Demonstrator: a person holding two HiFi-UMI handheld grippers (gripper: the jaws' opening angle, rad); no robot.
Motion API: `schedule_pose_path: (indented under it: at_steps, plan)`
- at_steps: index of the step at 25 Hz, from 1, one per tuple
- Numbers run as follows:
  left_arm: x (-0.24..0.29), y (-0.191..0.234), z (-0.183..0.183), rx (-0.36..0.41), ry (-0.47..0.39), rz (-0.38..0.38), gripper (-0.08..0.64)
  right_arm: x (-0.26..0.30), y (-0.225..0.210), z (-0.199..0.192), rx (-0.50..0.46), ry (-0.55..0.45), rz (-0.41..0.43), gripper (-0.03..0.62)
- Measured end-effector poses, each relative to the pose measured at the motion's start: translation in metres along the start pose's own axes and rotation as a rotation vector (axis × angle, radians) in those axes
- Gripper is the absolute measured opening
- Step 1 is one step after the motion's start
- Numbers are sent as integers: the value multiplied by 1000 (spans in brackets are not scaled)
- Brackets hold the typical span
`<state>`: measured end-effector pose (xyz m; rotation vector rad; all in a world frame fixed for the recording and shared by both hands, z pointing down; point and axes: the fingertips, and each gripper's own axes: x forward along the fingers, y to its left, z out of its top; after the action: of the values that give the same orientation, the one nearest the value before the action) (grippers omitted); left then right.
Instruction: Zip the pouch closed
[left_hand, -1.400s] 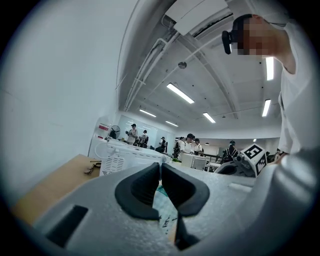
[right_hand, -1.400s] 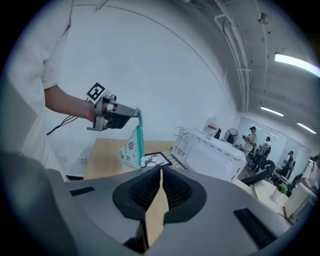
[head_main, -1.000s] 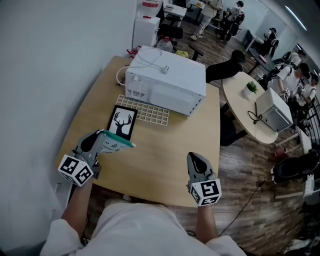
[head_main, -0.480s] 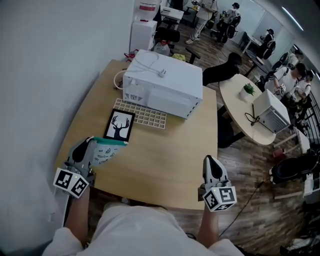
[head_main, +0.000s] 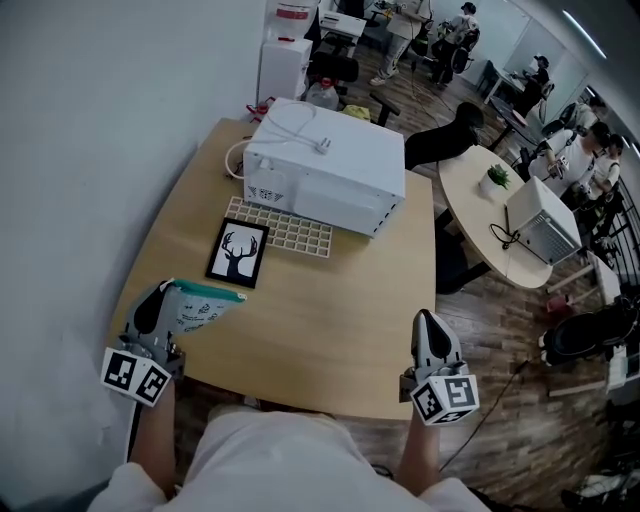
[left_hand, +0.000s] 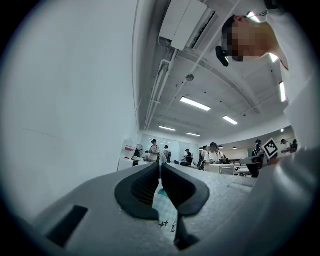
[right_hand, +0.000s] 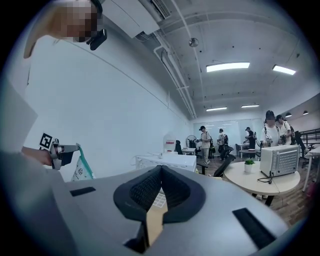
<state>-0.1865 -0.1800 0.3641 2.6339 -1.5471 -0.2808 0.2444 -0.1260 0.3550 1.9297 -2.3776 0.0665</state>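
Note:
A white pouch with a teal top edge (head_main: 205, 305) hangs out over the front left corner of the wooden table (head_main: 330, 330). My left gripper (head_main: 165, 293) is shut on its end. In the left gripper view the pouch's printed film (left_hand: 164, 207) shows pinched between the closed black pads (left_hand: 137, 187). My right gripper (head_main: 428, 320) is held near the table's front right edge, well apart from the pouch, shut with nothing between its pads (right_hand: 145, 190). From the right gripper view the pouch (right_hand: 82, 170) dangles at far left from the left gripper (right_hand: 62, 152). The zipper's state is not readable.
A white boxy appliance (head_main: 325, 170) with a cable stands at the table's back. In front of it lie a beige grid tray (head_main: 285, 228) and a framed deer picture (head_main: 238, 252). To the right is a round table (head_main: 490, 240) with a plant and another appliance. People sit further back.
Both grippers have drawn back toward the table's front edge. The left one carried the pouch leftward off the deer picture's corner; the right one shifted right and rolled a little.

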Motion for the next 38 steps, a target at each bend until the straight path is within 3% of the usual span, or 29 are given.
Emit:
schedule_pose_path:
  at_steps: [38]
  plan:
    - [-10, 4, 0, -2, 8, -126, 25, -1, 80, -2, -88, 64, 39, -2]
